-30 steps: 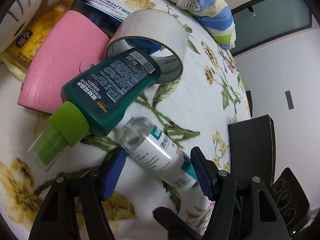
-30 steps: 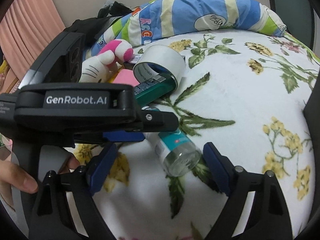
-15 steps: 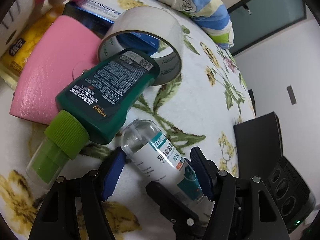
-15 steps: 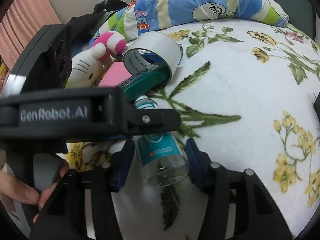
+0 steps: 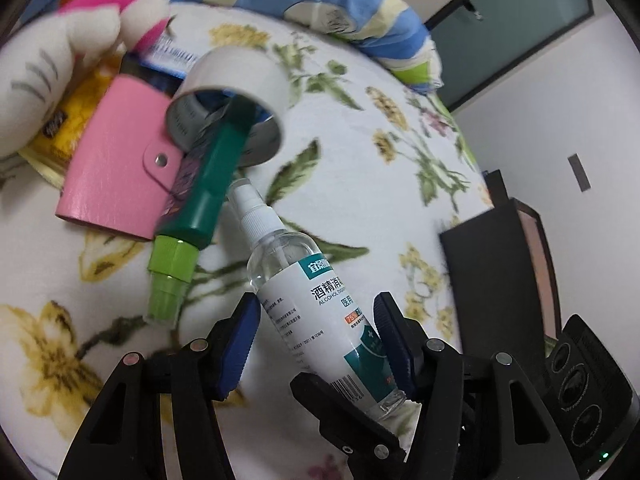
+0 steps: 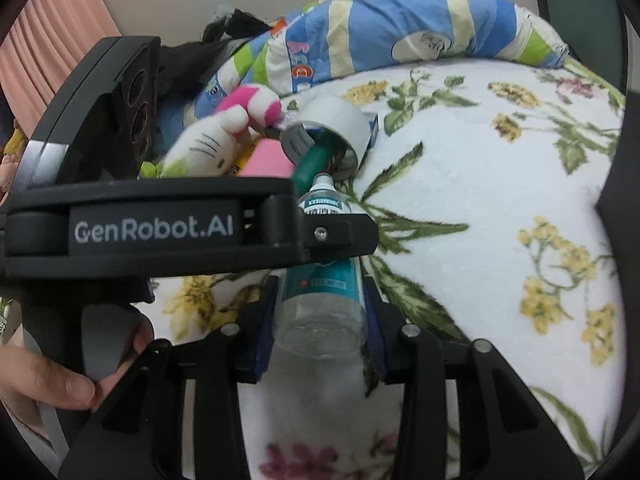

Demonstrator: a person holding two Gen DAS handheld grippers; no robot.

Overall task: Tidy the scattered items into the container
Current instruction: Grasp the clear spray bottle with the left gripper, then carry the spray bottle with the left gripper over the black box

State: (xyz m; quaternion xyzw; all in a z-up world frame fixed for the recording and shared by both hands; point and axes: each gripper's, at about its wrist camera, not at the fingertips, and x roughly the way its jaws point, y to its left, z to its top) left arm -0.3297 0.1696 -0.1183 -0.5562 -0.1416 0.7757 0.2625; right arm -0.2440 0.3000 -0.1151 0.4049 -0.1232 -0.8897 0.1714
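The right gripper (image 6: pixel 320 322) is clamping its blue pads onto the base end of the clear spray bottle (image 6: pixel 322 300), its jaws closing. The left gripper (image 5: pixel 316 342) is closing too, with the same spray bottle (image 5: pixel 320 320) between its pads; from the left wrist view I cannot tell whether both pads are pressing on it.

The left wrist view is showing the bottle's white label and spray nozzle, tilted up above the floral blanket (image 5: pixel 360 160). Beyond the nozzle, the green bottle (image 5: pixel 212 192) is poking into the tape roll (image 5: pixel 236 92), with the pink wallet (image 5: pixel 116 164) just beside it and a dark box (image 5: pixel 492 272) at the blanket's edge.

Only the right wrist view is showing the person's hand (image 6: pixel 44 376) gripping the left gripper's handle, the plush toy (image 6: pixel 212 144) beside the tape roll, a striped pillow (image 6: pixel 400 36) beyond it, and a pink curtain (image 6: pixel 52 40).
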